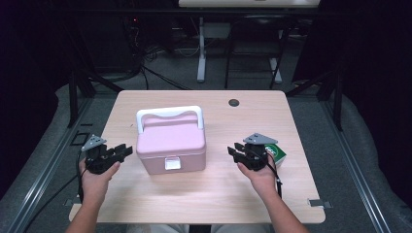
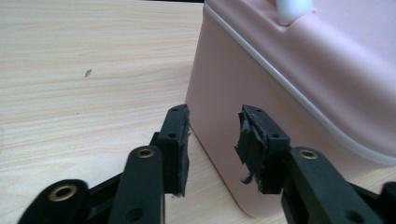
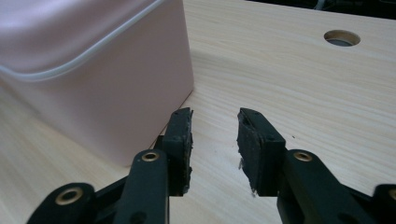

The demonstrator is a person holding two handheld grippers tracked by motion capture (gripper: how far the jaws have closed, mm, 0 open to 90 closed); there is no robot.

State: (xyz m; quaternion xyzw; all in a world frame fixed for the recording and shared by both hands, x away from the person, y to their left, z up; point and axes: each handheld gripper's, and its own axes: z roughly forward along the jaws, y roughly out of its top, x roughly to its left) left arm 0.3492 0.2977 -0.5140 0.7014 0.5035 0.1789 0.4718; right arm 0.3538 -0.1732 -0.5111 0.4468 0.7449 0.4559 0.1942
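At the bottom of the high view, the left gripper [image 1: 111, 156] and the right gripper [image 1: 243, 154] both have their jaws spread and hold nothing. Between them, in the centre of the frame, the pink box [image 1: 171, 141] stands on the worktop [image 1: 252, 194], its long axis running left to right. The left gripper looks nearer to it. Behind the right gripper lies a green and white packet [image 1: 277, 152].

Bright tabletop (soft focus), dark surroundings
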